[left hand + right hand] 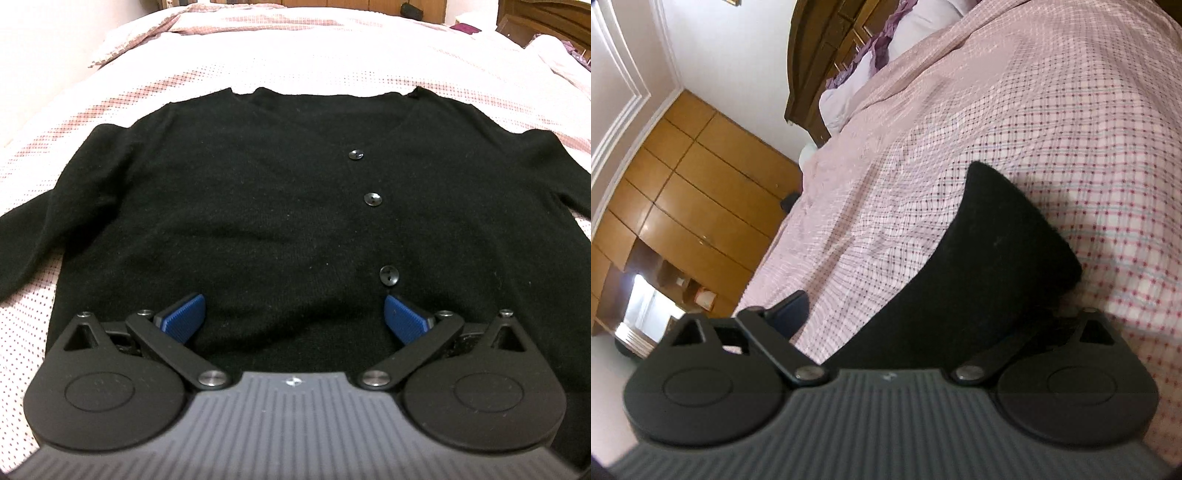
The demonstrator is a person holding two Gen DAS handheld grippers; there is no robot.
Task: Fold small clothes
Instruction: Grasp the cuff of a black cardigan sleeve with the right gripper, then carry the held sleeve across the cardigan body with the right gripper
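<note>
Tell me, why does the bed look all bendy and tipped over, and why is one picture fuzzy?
Left wrist view: sharp, but the fisheye lens bulges the checked bedspread around the black cardigan. Right wrist view: tilted because the gripper is rolled sideways, so the wardrobe leans; slightly blurred, the black sleeve soft-edged; a bright glare patch at lower left.

You see a matt black knit cardigan [240, 206] with glossy buttons [373, 199] on checked cotton bedding [332, 55], beside glossy wooden cupboards [698, 192].
</note>
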